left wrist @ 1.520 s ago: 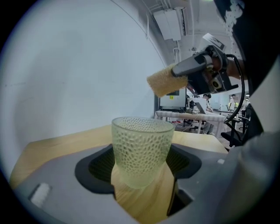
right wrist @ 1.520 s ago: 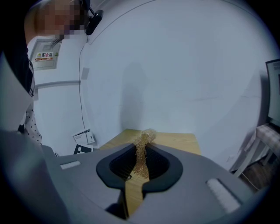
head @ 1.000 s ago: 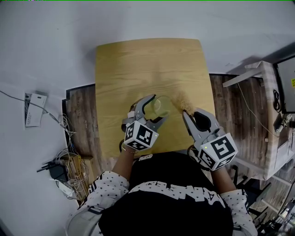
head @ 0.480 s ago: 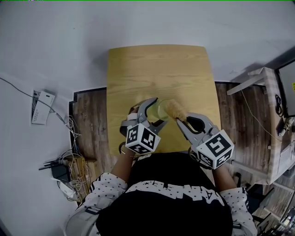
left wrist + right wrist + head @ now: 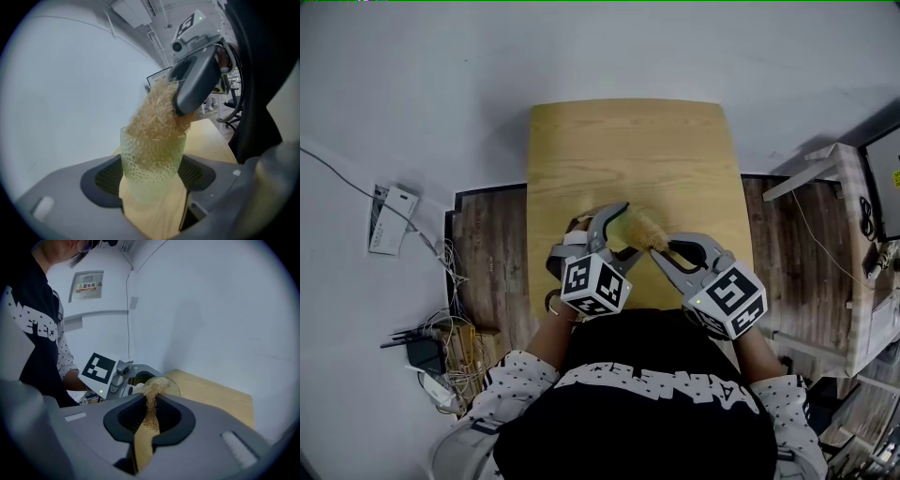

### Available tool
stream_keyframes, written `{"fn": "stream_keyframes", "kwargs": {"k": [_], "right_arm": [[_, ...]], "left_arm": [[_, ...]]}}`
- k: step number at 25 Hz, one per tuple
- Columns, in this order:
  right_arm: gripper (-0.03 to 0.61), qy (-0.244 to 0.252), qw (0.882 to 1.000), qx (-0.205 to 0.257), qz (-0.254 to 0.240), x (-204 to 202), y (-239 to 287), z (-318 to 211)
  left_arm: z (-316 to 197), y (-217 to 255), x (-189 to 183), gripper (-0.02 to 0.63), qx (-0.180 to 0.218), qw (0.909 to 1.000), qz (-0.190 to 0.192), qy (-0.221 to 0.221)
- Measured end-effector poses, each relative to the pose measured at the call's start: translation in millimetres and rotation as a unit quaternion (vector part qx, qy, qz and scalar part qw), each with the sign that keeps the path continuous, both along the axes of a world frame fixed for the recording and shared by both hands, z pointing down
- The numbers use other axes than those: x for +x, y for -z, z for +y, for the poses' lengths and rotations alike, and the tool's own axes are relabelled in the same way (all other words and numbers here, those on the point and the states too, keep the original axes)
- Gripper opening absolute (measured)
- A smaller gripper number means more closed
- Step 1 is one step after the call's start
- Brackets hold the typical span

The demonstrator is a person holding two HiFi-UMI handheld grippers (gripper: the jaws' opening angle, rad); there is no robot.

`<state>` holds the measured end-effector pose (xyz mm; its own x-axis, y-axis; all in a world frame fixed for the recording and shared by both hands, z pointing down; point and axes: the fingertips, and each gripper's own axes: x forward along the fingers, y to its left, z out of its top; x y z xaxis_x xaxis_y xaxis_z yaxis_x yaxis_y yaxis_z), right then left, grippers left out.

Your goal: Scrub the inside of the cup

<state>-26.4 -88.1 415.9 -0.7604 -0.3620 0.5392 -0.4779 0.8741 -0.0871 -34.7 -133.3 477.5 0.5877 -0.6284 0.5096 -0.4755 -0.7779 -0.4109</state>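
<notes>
- Cup of pale green, translucent, honeycomb-textured glass (image 5: 151,165) is held between the two jaws of the left gripper (image 5: 622,228); the jaws are pressed against its opposite sides at about mid-height.
- In the left gripper view the cup is seen with its mouth up and its base below the jaws, over the light wooden bench with rounded corners (image 5: 628,141).
- Whether the base is touching the bench cannot be told.
- A tan scrubber of loose, straw-like fibres (image 5: 154,117) is pinched in the right gripper (image 5: 666,248), whose jaws are closed narrowly on the fibre bundle.
- The lower part of the scrubber is inside the cup and shows through the glass wall, while the upper part stands above the rim.
- In the right gripper view the round mouth of the cup is turned towards that gripper, with the fibres running from the jaws into it.
- In the head view both grippers are met tip to tip above the near end of the bench, just in front of the person's black top with white print (image 5: 637,403).
- Dark wood-plank floor (image 5: 487,244) is seen on either side of the bench.
</notes>
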Motion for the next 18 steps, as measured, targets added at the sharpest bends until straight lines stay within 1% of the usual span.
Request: {"fn": "stream_keyframes", "kwargs": {"k": [5,7,11,14,18], "right_arm": [[0.06,0.005,0.999,-0.003,0.046,1,-9,-6],[0.06,0.007,0.998,-0.006,0.054,3,-13,-6],[0.06,0.005,0.998,-0.016,0.06,9,-21,-11],[0.06,0.001,0.998,-0.023,0.061,10,-26,-14],[0.058,-0.001,0.998,-0.031,0.056,9,-31,-16]], "left_arm": [[3,3,12,0.362,0.02,0.9986,-0.034,-0.036],[5,4,20,0.362,0.027,0.9974,-0.045,-0.049],[8,9,34,0.362,0.041,0.995,-0.057,-0.071],[10,12,40,0.362,0.051,0.9934,-0.066,-0.08],[14,11,45,0.362,0.072,0.9893,-0.089,-0.091]]}}
